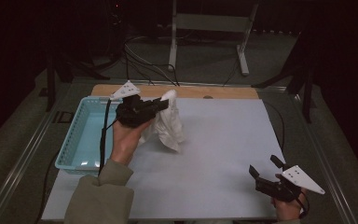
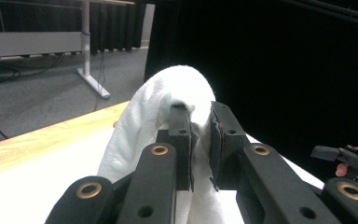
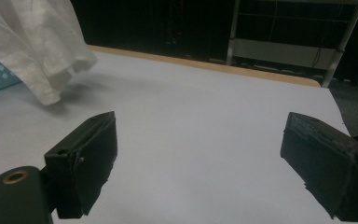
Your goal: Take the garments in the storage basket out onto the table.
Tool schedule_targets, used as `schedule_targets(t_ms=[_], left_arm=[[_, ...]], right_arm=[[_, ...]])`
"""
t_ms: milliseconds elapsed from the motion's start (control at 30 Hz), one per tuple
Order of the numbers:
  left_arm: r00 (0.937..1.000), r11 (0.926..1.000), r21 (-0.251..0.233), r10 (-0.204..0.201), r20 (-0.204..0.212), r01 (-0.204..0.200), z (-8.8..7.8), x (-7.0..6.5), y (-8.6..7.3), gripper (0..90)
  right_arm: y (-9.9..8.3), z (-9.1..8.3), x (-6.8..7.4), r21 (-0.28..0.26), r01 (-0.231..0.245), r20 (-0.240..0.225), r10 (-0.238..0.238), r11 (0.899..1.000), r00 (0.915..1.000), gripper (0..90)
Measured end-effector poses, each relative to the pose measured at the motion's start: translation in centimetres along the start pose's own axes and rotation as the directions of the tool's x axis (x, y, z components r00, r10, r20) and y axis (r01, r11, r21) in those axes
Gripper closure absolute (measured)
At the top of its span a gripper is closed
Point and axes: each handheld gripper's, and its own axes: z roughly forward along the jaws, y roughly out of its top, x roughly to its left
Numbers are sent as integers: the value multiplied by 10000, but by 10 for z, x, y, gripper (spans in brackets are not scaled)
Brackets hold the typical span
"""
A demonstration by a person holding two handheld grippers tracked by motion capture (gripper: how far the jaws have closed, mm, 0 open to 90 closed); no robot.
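Left gripper pinched the white cloth, lifted just right of the turquoise basket; right gripper gaped empty. Keeping the pinch firm and clearing the basket's rim seemed wise.

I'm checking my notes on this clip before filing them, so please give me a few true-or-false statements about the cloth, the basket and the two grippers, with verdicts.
1. The left gripper is shut on the white cloth. True.
2. The white cloth lies flat inside the blue basket. False: it hangs from the left gripper above the table, right of the basket.
3. The right gripper has its jaws open with nothing between them. True.
4. The right gripper grips a corner of the cloth. False: it is at the table's near right corner, well apart from the cloth.
5. The blue basket is at the table's left side. True.
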Motion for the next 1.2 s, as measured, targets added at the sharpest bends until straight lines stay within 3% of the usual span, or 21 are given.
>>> schedule_targets(t_ms=[800,1200], left_arm=[[9988,9999,153,-29,488,22,26,-11,-1,815],[9970,9988,496,9,774,-47,46,-16,-11,813]], right_arm=[[0,-1,0,-28,-25,3,25,10000,10000,109],[0,-1,-1,-32,-41,-9,41,10000,10000,109]])
